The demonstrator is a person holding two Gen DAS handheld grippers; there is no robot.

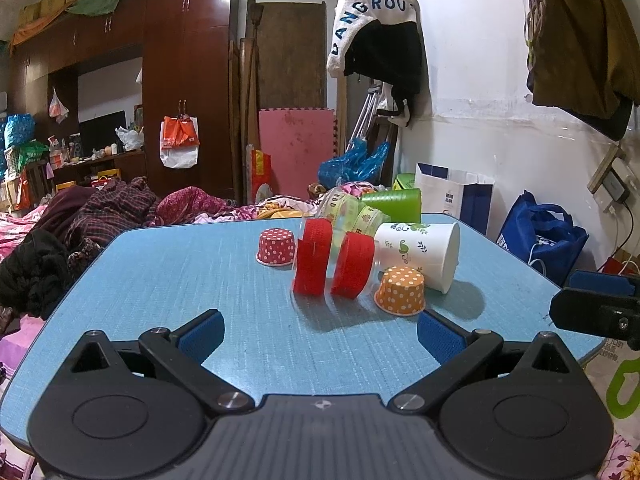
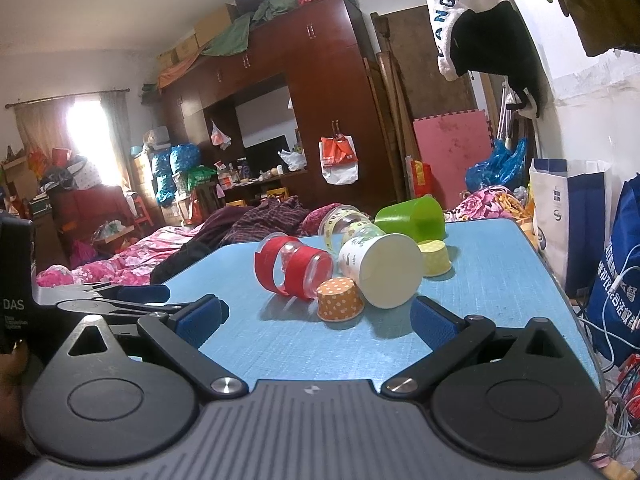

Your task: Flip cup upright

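Observation:
Several cups lie in a cluster on the blue table [image 1: 180, 280]. A clear cup with red bands [image 1: 332, 260] lies on its side; it also shows in the right wrist view [image 2: 294, 266]. A white paper cup with green leaves [image 1: 420, 252] lies on its side, its base toward the right wrist camera [image 2: 386, 270]. An orange dotted cup [image 1: 401, 290] [image 2: 340, 298] and a red dotted cup [image 1: 276, 246] stand upside down. A green cup [image 2: 412, 220] lies on its side behind. My left gripper [image 1: 320, 334] and right gripper [image 2: 318, 320] are both open, empty, short of the cluster.
A clear cup with yellow-green bands [image 2: 344, 224] and a yellow cup [image 2: 436, 258] lie at the back of the cluster. Bedding and clothes [image 1: 100, 208] lie past the table's left edge. Bags [image 1: 536, 236] stand by the right wall.

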